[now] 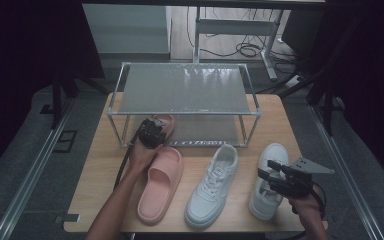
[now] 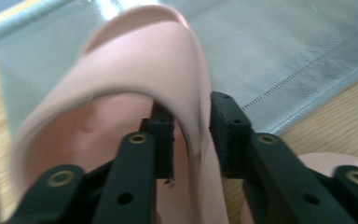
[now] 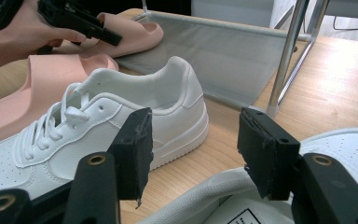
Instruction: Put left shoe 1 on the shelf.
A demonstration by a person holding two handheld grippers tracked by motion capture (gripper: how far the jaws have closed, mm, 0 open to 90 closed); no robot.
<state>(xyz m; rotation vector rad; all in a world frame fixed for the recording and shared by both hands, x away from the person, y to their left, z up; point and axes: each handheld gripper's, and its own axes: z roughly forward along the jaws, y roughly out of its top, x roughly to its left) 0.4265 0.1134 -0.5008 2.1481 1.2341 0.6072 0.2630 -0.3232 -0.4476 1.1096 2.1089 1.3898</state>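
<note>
Left gripper view: left gripper [image 2: 191, 135] has its jaws on either side of the strap wall of a pink slipper [image 2: 121, 93], one jaw inside, one outside. Gaps show on both sides, so spread, not pinching. The slipper's toe is already over the grey lower shelf [image 2: 279, 51] of the shoe rack [image 1: 185, 87]; in the high view it sits at the shelf's front left corner, touching the shelf as far as I can tell.

Right gripper [image 3: 193, 144] is spread wide, nothing between the jaws, hovering over the heel opening of the right white sneaker [image 1: 267, 187].

Step, my read: placing the first slipper on the lower shelf, at the release point. Next move: back the left jaws off the strap wall without dragging the slipper out, then go for the second pink slipper [image 1: 161, 182] just beside it on the table. The right one looks staged to pinch the sneaker's heel rim; needs to drop lower first.

Second white sneaker [image 1: 212, 187] lies between the slipper and the right sneaker, toe toward the person.

Surface: light wooden table [image 1: 100, 165], rack at the far edge, top shelf bare. Room: dim, grey floor, dark curtains at both sides, desk legs and loose cables [image 1: 245, 50] behind.
</note>
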